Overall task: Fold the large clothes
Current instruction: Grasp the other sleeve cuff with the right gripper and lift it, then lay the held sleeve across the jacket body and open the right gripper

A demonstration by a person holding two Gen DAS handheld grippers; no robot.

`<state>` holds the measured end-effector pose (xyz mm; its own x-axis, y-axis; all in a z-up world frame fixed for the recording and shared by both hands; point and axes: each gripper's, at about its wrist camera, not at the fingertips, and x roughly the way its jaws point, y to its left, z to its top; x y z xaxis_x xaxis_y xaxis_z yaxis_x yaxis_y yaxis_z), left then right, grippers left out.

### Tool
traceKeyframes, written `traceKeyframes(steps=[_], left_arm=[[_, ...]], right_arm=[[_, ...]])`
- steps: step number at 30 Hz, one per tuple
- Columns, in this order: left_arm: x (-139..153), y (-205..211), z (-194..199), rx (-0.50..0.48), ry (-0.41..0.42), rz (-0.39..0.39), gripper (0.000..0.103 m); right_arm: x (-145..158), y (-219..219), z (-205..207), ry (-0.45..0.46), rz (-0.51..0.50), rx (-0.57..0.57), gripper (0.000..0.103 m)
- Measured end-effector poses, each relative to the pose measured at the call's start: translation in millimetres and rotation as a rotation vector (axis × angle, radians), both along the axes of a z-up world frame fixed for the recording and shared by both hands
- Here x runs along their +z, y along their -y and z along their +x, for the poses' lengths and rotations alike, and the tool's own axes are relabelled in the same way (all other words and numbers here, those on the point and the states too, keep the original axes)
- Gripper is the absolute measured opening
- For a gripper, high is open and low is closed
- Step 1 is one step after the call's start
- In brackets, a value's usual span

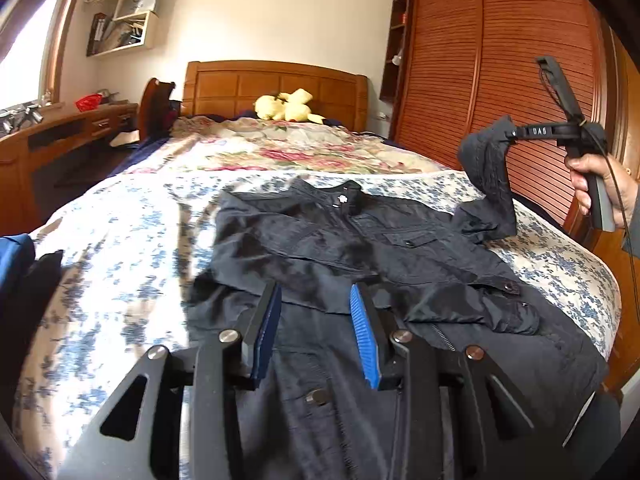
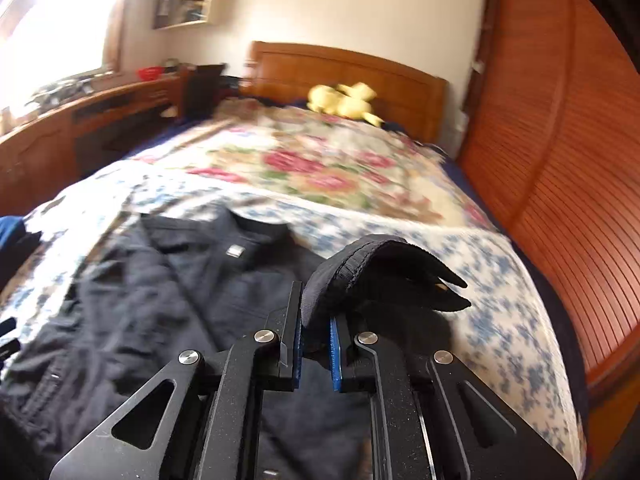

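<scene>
A dark navy jacket [image 1: 360, 256] lies front-up on the bed, collar toward the headboard; it also shows in the right wrist view [image 2: 160, 300]. My left gripper [image 1: 316, 304] is open and empty, hovering low over the jacket's lower front. My right gripper [image 1: 506, 134] is shut on the cuff of the jacket's right sleeve [image 1: 486, 176] and holds it lifted above the bed's right side. In the right wrist view the right gripper [image 2: 314, 320] has the ribbed cuff [image 2: 360, 268] pinched between its blue pads.
The bed has a blue-flowered sheet [image 1: 120, 280] and a rose-patterned quilt [image 1: 300, 152] further back. A yellow plush toy [image 1: 286, 106] lies by the wooden headboard [image 1: 276, 84]. A slatted wardrobe [image 1: 500, 60] stands right, a desk [image 1: 60, 132] left. Blue and dark clothes [image 1: 16, 264] lie at the left edge.
</scene>
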<state>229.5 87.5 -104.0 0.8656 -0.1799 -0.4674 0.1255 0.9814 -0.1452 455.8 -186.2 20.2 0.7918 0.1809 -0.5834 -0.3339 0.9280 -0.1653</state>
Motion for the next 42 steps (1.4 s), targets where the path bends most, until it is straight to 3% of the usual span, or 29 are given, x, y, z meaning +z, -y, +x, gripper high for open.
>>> traceKeyframes(steps=[6,11,18,26,34,39,42], left_arm=[[7,-19,-14,0.032,0.031,0.013,0.034],[10,-27,-22,0.049,0.041,0.013,0.034],[9,-32,-21,0.056,0.04,0.008,0.034],[6,-24,-16,0.044,0.031,0.017,0.034],[3,-14,-13,0.032,0.028,0.025,0.034],[-1,-12,-11,0.025,0.015,0.033,0.034],[-2,-10,-10,0.022,0.011,0.036,0.034]], right_arm=[[23,-64,-32,0.039,0.044,0.145,0.008],[25,-88,-59,0.03,0.082,0.22,0.008],[-22,-92,-94,-0.085,0.074,0.279,0.008],[-69,-81,-119,-0.204,0.092,0.27,0.008],[-105,-80,-146,-0.266,0.047,0.256,0.011],[-109,-76,-156,-0.305,0.058,0.241,0.019],[-101,-73,-169,-0.279,0.057,0.248,0.039]])
